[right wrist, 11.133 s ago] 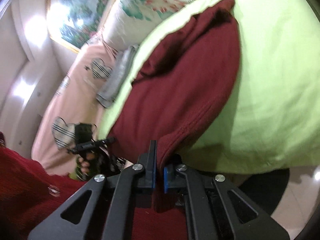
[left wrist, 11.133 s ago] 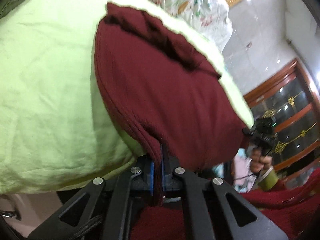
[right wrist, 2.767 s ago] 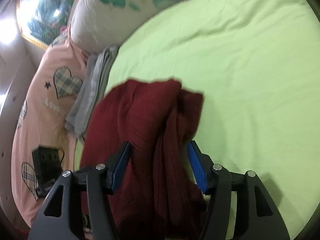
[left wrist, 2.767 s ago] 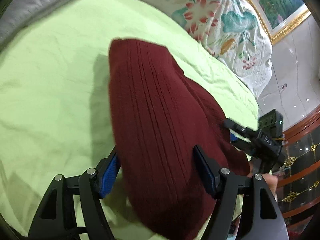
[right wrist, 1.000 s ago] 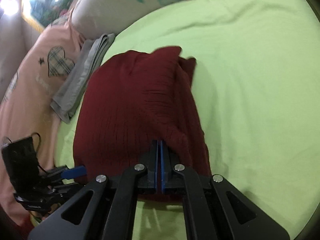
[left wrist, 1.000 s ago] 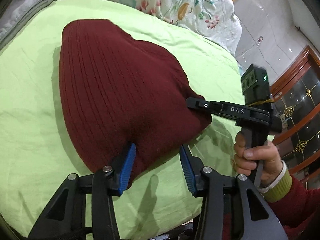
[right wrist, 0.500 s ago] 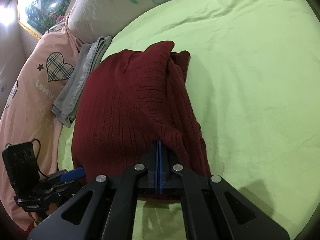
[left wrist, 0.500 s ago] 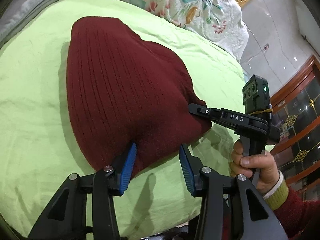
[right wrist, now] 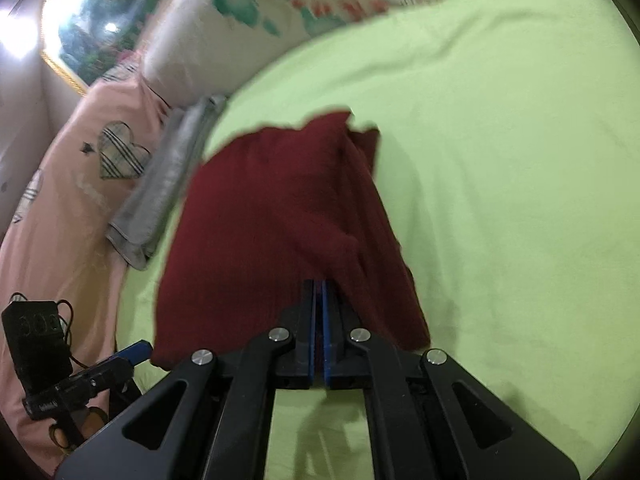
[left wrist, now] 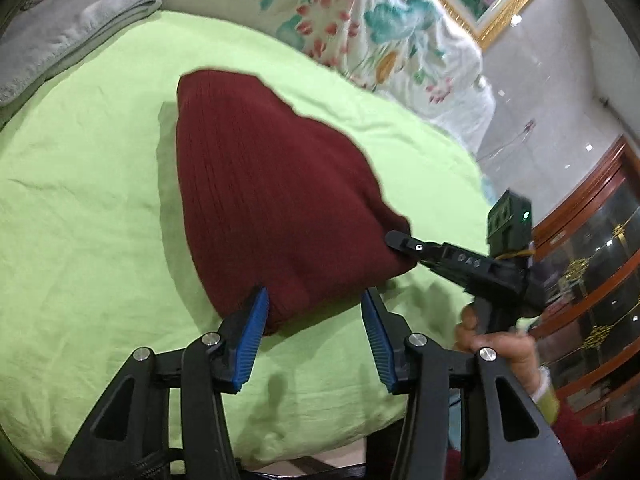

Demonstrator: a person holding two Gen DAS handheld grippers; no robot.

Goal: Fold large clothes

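A dark red knitted sweater point(left wrist: 272, 200) lies folded in a thick bundle on the light green bed sheet point(left wrist: 80, 220). My left gripper point(left wrist: 314, 294) hovers at its near edge; the jaws are opening, the blue pads stand either side of the hem and do not press it. In the left wrist view my right gripper point(left wrist: 394, 236) pokes at the bundle's right corner, held by a person's hand point(left wrist: 496, 344). The right wrist view shows that gripper point(right wrist: 319, 282) shut, tips against the sweater point(right wrist: 272, 220); whether fabric is pinched is hidden. The left gripper point(right wrist: 138, 348) sits at the lower left.
A folded grey cloth point(left wrist: 60, 36) lies at the sheet's far left edge, next to a pink quilt with hearts point(right wrist: 80, 200). A floral pillow point(left wrist: 360, 20) lines the head of the bed. A wooden glass cabinet point(left wrist: 592, 260) stands at the right. Green sheet point(right wrist: 500, 160) stretches right of the sweater.
My left gripper has drawn back a little from the sweater and its jaws stand slightly wider. The right gripper stays shut at the same corner. The sweater has not moved.
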